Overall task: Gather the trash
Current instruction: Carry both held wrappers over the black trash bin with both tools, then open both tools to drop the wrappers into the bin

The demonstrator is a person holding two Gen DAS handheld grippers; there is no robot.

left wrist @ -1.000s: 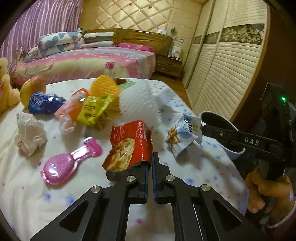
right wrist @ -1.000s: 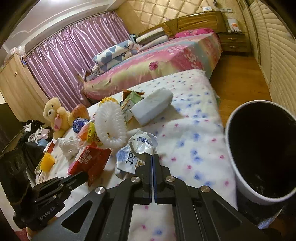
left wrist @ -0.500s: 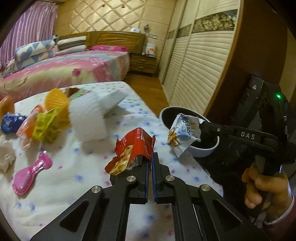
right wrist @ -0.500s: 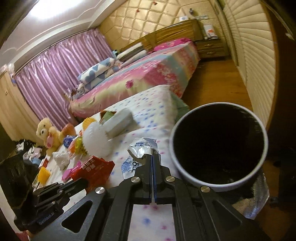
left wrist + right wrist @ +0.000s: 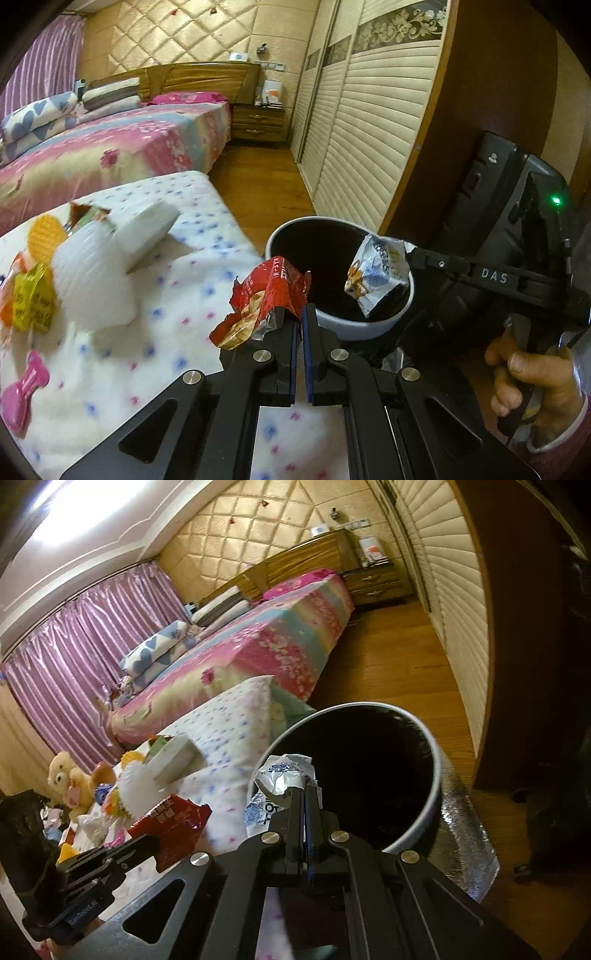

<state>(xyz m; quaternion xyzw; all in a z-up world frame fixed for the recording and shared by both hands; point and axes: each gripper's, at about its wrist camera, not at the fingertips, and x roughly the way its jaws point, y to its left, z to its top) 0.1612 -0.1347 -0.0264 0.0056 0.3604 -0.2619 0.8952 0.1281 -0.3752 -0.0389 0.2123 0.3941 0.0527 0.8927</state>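
My left gripper is shut on a red snack wrapper and holds it at the near left rim of the white trash bin. My right gripper is shut on a silver-blue wrapper and holds it over the bin's left rim. In the left wrist view the right gripper holds that wrapper above the bin's dark opening. In the right wrist view the left gripper with the red wrapper sits to the lower left.
More litter lies on the dotted cloth: a white foam block, white foam net, yellow wrapper, pink plastic piece. A bed, a wood floor and a wardrobe lie beyond.
Both grippers have lifted their wrappers off the cloth and carried them right to the trash bin. The bin now fills much more of both views.
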